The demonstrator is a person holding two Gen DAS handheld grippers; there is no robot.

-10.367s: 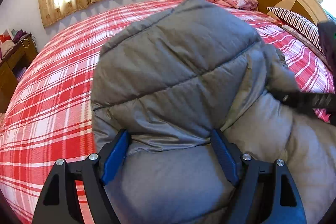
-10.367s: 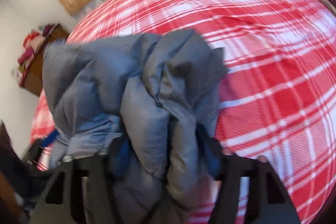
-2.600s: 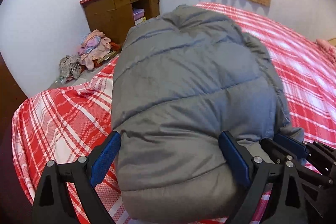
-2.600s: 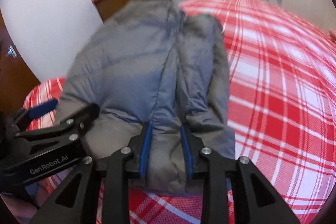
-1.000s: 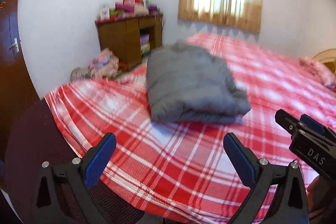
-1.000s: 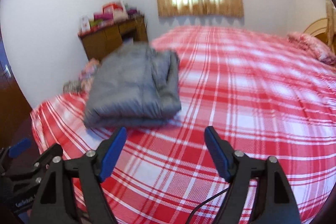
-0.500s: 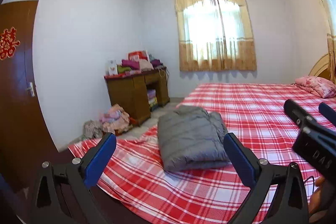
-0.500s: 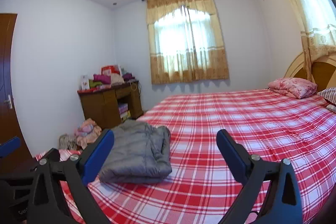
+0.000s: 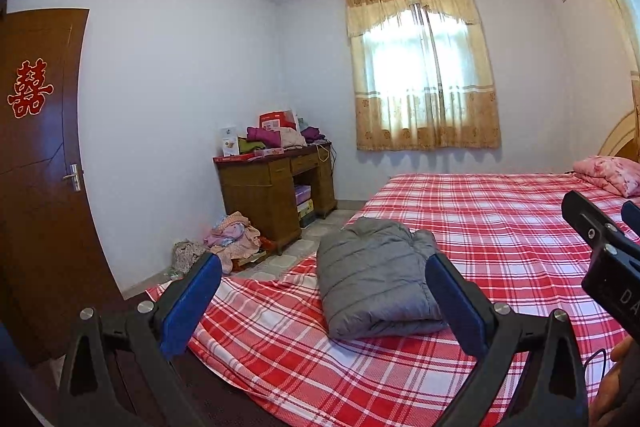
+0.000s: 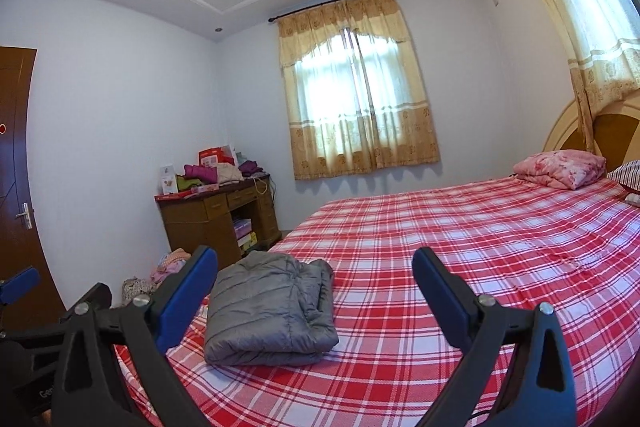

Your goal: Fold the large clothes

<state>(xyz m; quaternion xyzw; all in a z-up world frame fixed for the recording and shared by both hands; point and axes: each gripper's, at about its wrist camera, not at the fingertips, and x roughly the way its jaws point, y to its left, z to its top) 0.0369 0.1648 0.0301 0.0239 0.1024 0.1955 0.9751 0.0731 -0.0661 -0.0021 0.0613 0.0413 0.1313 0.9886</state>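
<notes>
A grey puffer jacket (image 9: 376, 277) lies folded in a compact bundle on the red plaid bed (image 9: 500, 227), near its foot corner; it also shows in the right wrist view (image 10: 268, 311). My left gripper (image 9: 324, 291) is open and empty, held back from the bed and above it. My right gripper (image 10: 316, 287) is open and empty too, also well back from the jacket. The right gripper's body (image 9: 604, 259) shows at the right edge of the left wrist view.
A wooden desk (image 9: 276, 195) piled with clothes and boxes stands by the wall, with a heap of clothes (image 9: 232, 239) on the floor beside it. A brown door (image 9: 40, 167) is at the left. A pink pillow (image 10: 560, 169) lies by the headboard (image 10: 612, 135).
Both grippers have let go of the jacket, opened wide, and pulled back and up from the bed. The folded jacket stays at the foot corner.
</notes>
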